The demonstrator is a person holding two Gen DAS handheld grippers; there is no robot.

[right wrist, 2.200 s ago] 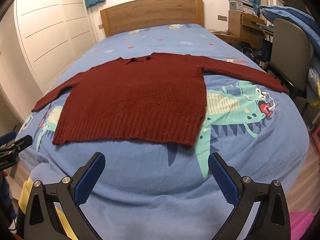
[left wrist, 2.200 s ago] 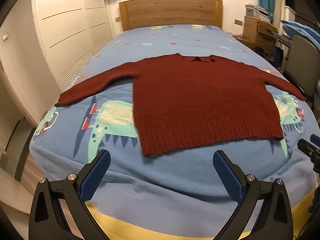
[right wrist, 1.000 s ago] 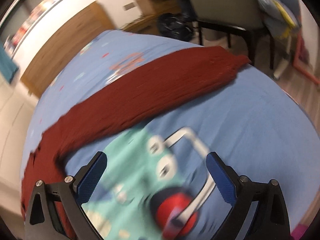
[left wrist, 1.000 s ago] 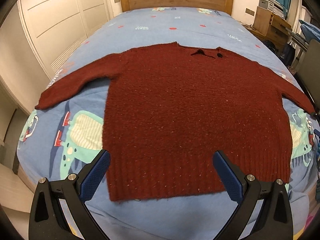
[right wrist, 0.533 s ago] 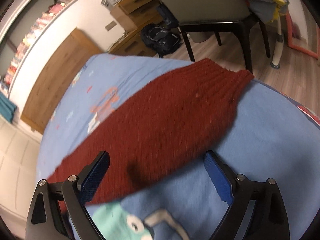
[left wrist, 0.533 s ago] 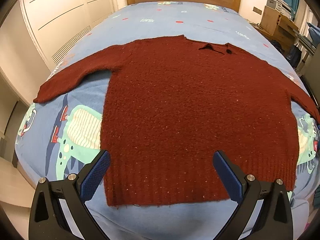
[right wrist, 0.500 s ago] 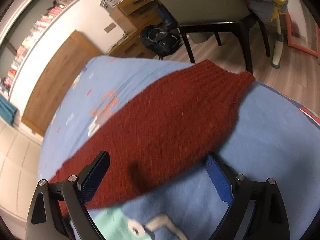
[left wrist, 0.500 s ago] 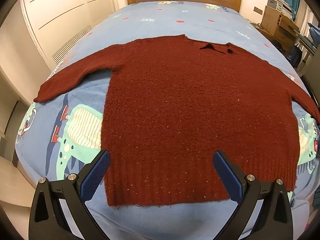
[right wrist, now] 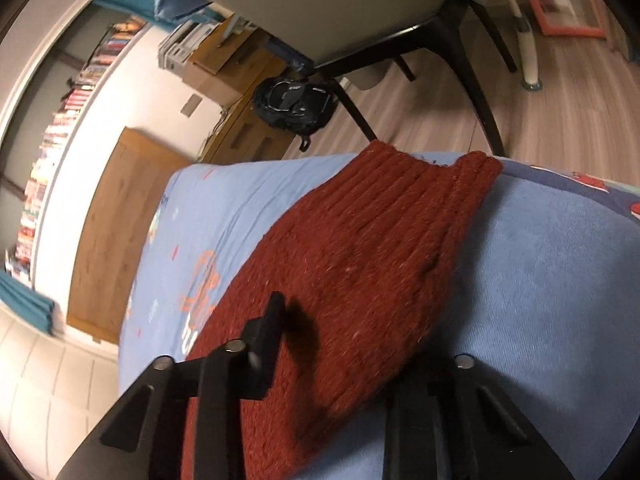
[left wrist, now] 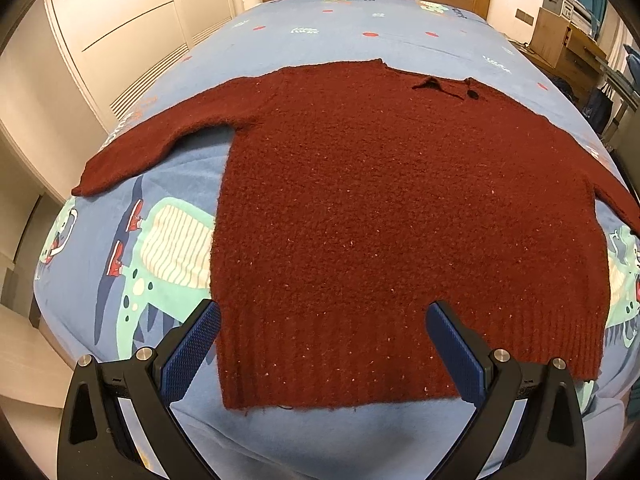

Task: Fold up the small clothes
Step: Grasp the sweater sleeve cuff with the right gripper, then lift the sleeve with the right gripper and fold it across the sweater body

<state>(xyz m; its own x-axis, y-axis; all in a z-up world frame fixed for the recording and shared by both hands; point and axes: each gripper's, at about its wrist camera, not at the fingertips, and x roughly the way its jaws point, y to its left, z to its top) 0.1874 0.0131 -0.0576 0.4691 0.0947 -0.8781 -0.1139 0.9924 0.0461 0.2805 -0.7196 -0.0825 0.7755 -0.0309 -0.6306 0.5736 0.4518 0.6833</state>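
Here the bed point(left wrist: 360, 28), in a blue dinosaur-print cover, carries a dark red knitted sweater point(left wrist: 400, 216) spread flat, both sleeves out to the sides. The left claw point(left wrist: 322, 344) hangs wide open over the hem, holding nothing. The right claw point(right wrist: 352, 360) sits low at the right sleeve point(right wrist: 360, 264) near its ribbed cuff point(right wrist: 432, 184), jaws drawn in around the knit; whether it truly grips, I cannot tell. Likely risks: a shallow bite slips off the thick knit, or pinches the bed cover too, dragging it and rumpling the sweater's body.
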